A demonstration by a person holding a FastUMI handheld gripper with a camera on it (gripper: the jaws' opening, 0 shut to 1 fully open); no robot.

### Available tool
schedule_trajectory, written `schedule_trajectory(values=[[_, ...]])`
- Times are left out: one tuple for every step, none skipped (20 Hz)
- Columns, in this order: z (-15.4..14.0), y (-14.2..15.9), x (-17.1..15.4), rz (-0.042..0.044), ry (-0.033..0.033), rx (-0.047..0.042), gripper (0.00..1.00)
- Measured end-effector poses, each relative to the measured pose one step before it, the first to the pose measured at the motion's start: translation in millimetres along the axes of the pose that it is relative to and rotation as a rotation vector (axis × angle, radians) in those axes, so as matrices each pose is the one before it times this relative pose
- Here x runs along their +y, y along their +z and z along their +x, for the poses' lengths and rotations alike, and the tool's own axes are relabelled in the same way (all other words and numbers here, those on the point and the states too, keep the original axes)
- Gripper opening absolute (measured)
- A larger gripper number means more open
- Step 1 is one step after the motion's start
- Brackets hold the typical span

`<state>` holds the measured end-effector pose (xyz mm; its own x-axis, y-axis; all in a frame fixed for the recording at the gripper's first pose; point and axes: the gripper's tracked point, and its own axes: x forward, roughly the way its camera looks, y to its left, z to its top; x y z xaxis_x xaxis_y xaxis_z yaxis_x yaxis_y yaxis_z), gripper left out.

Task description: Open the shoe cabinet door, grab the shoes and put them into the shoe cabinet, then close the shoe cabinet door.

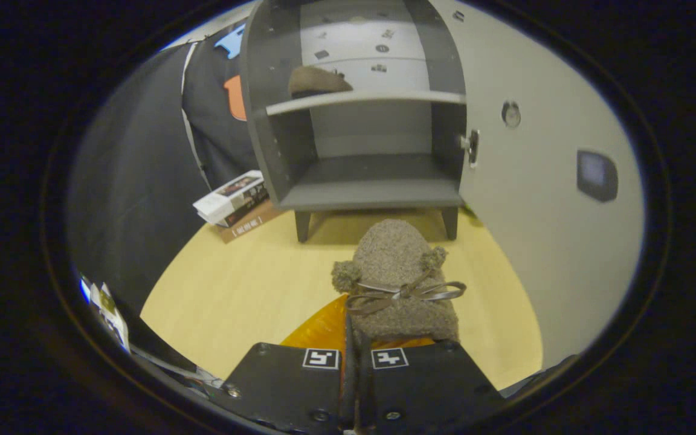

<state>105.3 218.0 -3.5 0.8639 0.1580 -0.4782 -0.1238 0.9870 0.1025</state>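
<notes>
Fuzzy brown shoe (pixel 397 284) pinched in tool (pixel 355 356) (fingers nearly together), facing open shoe cabinet (pixel 360 121).

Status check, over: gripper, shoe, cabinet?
Gripper shut on shoe. Cabinet ahead, door open; other shoe on upper shelf. Nothing between.

— Underfoot? Pale yellow wood-grain floor (pixel 233 290), evenly lit, across the lower middle of the frame.
— At the left? Dark cloth wall (pixel 136 151), hanging in folds.
— Against its foot, left of centre? Stacked boxes (pixel 233 202), white on brown.
— At the right? Pale panel (pixel 541 241), with a small dark square plate (pixel 597 175).
</notes>
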Motion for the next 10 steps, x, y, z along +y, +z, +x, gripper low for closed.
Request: schedule_trajectory(values=[[-10.40,20.71,4.39,-0.01005,0.00253,-0.04075,0.07],[-10.91,21.82,2.79,-0.01236,0.00103,-0.03961,0.06],[-8.86,20.31,2.36,-0.00992,-0.00142,-0.03652,0.06],[-8.39,21.16,3.01,-0.00998,0.00355,-0.03933,0.07],[-6.81,22.36,3.95,-0.00411,0.00256,-0.03777,0.07],[-4.29,19.91,2.06,-0.00813,0.00208,-0.03455,0.07],[-2.77,20.81,1.55,-0.00770,-0.00244,-0.03026,0.07],[-0.79,17.93,1.32,-0.00848,-0.00187,-0.03220,0.07],[0.99,19.59,0.91,-0.01180,-0.00568,-0.02769,0.07],[2.70,16.36,-0.35,-0.00986,-0.00540,-0.02451,0.07]])
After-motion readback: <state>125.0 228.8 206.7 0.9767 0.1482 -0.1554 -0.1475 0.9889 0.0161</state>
